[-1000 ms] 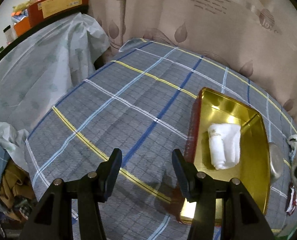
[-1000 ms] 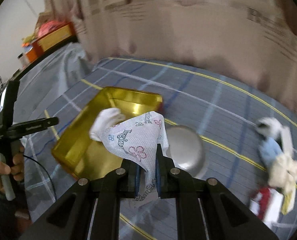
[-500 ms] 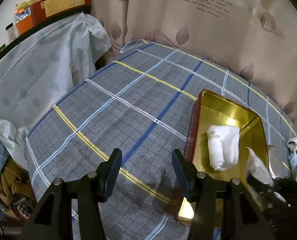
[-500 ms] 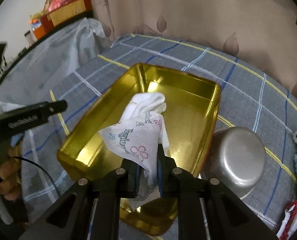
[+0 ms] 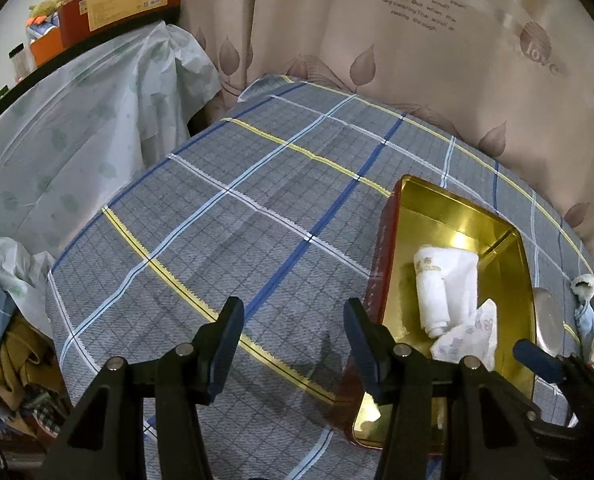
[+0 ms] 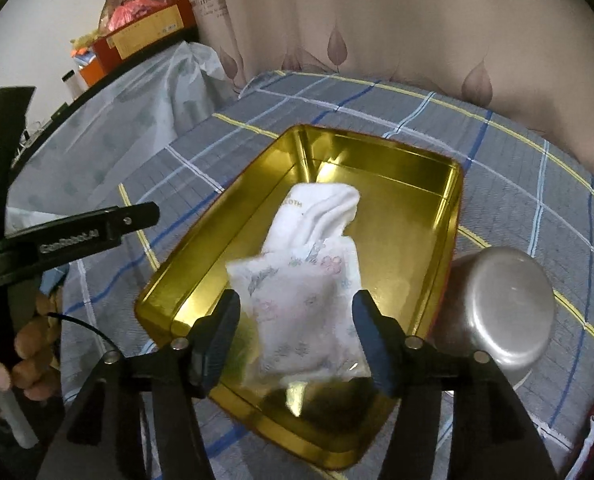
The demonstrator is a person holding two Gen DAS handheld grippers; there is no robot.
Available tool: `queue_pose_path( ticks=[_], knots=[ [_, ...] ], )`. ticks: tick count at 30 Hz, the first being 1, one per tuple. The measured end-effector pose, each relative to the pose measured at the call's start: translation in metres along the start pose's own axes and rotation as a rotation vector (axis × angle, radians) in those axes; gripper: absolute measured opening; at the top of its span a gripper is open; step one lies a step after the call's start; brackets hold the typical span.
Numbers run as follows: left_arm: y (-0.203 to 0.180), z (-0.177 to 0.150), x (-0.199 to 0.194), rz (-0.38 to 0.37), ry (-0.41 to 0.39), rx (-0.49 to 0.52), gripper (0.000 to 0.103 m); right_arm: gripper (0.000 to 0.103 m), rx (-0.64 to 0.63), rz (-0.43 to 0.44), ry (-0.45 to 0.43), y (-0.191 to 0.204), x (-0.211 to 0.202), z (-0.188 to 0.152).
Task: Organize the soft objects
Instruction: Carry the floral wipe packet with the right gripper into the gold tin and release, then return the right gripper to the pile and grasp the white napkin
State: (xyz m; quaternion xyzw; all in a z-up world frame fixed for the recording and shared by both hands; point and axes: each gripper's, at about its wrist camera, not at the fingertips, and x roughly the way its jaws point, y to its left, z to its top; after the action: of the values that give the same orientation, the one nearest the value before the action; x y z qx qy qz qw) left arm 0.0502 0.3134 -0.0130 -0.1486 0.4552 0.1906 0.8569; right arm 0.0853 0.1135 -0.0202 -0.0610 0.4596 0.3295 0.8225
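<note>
A gold tin tray [image 6: 449, 216] [image 5: 517, 304] sits on the plaid cloth. A rolled white towel [image 6: 321, 212] [image 5: 445, 284] lies inside it. A floral-printed tissue pack [image 6: 309, 308] [image 5: 469, 336] lies in the tray against the towel's near end. My right gripper [image 6: 295, 336] is open, its jaws wide on either side of the pack, just above the tray's near end. My left gripper [image 5: 293, 344] is open and empty over the cloth, left of the tray.
An upturned steel bowl [image 6: 501, 308] sits right of the tray. More soft items [image 5: 589, 320] lie at the far right edge. A plastic-covered shelf [image 5: 77, 128] with boxes stands on the left. A leaf-print curtain [image 5: 417, 40] hangs behind.
My right gripper moved over the tray, then opened and let go of the tissue pack, which now lies in the tray. My left gripper stayed put.
</note>
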Motion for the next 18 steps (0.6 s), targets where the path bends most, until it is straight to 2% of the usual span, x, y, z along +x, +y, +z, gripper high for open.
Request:
queue_pose_path(
  ticks=[4, 9, 18],
  knots=[
    [-0.002, -0.001, 0.0, -0.001, -0.002, 0.006, 0.053, 0.057, 0.012, 0.001, -0.03, -0.004, -0.021, -0.003],
    [-0.007, -0.002, 0.0, 0.001, 0.0, 0.025, 0.053, 0.057, 0.053, -0.05, -0.067, -0.031, -0.058, -0.013],
    [-0.014, -0.004, 0.0, 0.02, -0.009, 0.057, 0.053, 0.057, 0.238, -0.235, -0.107, -0.143, -0.149, -0.051]
  ],
)
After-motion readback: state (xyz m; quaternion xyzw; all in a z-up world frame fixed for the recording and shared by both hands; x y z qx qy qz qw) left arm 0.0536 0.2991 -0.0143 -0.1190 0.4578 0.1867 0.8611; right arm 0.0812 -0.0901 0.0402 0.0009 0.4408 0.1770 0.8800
